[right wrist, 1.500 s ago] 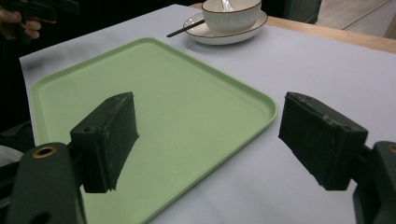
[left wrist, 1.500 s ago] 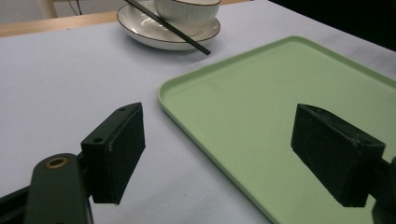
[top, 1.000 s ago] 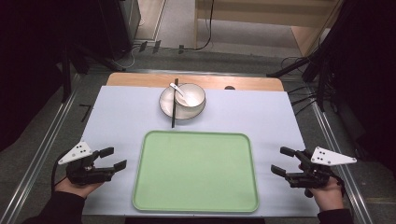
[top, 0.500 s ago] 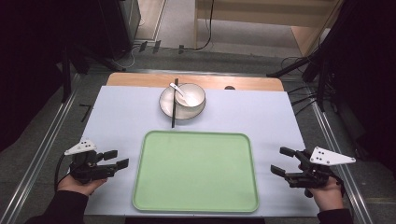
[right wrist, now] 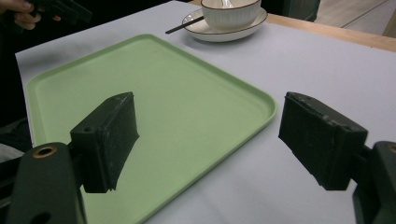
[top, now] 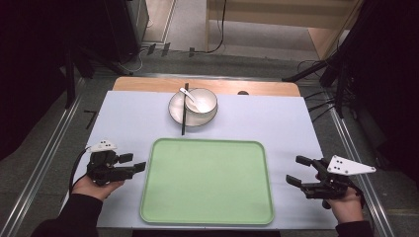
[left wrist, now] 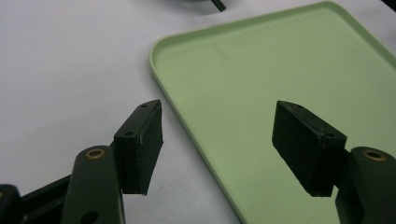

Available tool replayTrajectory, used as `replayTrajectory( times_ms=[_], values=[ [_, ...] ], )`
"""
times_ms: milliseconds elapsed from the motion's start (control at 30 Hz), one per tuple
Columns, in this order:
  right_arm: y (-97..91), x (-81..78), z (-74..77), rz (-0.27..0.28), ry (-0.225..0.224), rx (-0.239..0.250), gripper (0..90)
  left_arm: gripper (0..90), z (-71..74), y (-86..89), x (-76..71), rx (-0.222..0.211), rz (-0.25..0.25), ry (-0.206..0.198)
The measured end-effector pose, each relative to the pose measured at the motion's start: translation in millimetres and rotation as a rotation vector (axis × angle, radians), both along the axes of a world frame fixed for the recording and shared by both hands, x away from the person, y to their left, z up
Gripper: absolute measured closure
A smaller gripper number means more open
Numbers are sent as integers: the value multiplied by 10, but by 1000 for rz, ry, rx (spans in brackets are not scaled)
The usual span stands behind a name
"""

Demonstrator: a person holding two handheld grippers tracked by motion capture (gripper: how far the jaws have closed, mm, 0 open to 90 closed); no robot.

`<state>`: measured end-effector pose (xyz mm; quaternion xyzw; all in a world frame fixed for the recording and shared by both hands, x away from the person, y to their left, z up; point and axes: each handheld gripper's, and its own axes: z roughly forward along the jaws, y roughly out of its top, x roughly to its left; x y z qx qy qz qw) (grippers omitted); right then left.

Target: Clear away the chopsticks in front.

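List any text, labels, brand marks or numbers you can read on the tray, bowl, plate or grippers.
None: no readable text anywhere.
Green tray: plain, no marking.
Bowl and plate: plain white, only a dark rim line.
Left gripper and right gripper: black, no labels; their grey plates are blank.
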<state>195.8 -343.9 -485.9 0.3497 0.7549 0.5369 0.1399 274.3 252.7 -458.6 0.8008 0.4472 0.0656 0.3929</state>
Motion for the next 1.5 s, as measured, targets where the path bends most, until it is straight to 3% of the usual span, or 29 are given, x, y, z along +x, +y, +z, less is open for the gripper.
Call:
replayTrajectory(
  times_ms=[267,567,700,1067,1500],
  values=[
    [23,1,8,11,-6,-2,200,354,92,-103,166,31,0,28],
    [19,10,1,8,-1,4,201,341,166,-178,369,9,5,55],
    [23,10,0,11,0,2,200,337,176,-236,464,22,6,64],
    [30,20,-8,13,6,3,200,331,265,-422,741,48,-6,56],
    [19,25,-16,9,11,1,200,298,322,-768,1097,72,-28,40]
  ],
)
